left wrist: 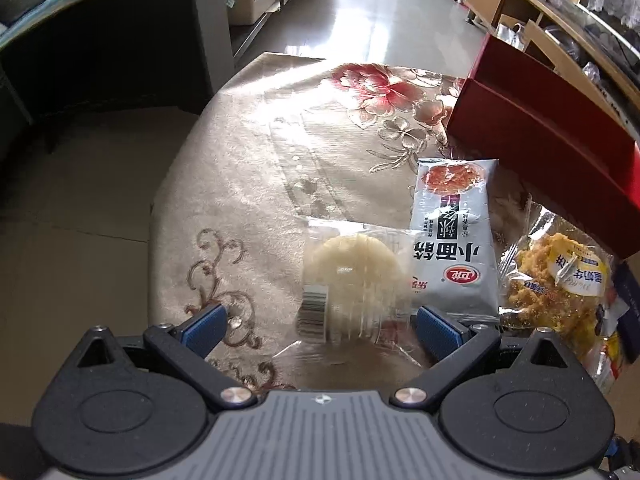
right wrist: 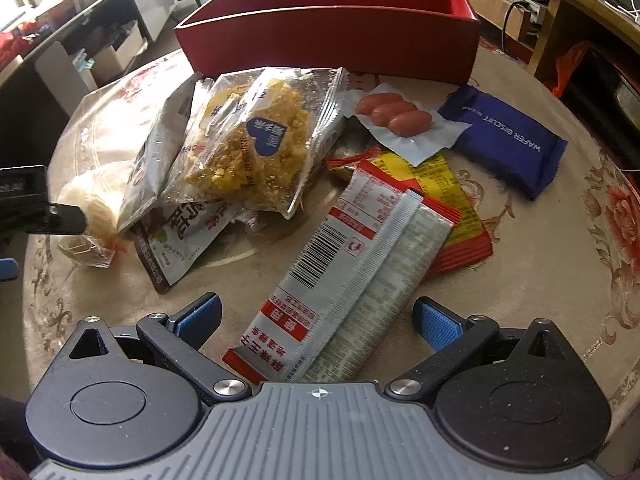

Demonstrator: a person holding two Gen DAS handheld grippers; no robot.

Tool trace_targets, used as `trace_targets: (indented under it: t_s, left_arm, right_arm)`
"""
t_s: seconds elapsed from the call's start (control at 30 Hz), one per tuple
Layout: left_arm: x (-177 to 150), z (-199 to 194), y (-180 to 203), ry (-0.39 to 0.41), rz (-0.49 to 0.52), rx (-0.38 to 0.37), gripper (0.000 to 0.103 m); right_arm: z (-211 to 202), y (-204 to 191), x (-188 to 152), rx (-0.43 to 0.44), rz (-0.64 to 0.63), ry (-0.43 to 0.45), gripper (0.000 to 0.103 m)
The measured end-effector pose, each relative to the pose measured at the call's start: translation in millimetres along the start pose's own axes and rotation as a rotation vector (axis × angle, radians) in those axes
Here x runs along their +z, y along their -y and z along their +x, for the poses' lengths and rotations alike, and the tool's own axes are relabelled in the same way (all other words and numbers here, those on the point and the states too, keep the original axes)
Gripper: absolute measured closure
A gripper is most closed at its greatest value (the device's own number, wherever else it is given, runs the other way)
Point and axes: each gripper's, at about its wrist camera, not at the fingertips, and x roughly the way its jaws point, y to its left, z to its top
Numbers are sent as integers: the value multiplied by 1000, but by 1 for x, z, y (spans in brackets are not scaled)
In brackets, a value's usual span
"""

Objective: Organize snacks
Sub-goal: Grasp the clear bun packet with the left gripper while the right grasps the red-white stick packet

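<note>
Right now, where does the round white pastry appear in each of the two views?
Left wrist: pastry low centre, between the open left claw fingers.
Right wrist: pastry at far left, beside a dark claw finger.
Shared landmark: red box behind the snacks.

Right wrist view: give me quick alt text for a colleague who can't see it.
The open right gripper hovers over a long red-and-silver snack packet on a floral tablecloth. Beyond lie a clear bag of yellow crumbly cake, a three-sausage pack and a blue wafer biscuit pack, before an open red box.
</note>
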Motion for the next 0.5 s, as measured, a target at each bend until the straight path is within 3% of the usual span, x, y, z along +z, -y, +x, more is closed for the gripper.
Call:
trace_targets:
  t_s: [0.3, 0.5]
  left_arm:
    - [0, 16, 14, -19, 29, 50, 3]
    - [-3, 16, 13, -37, 39, 29, 4]
  right_arm:
    - [6, -4, 0, -26, -45, -5, 0]
    - [-1, 18, -1, -28, -13, -43, 5]
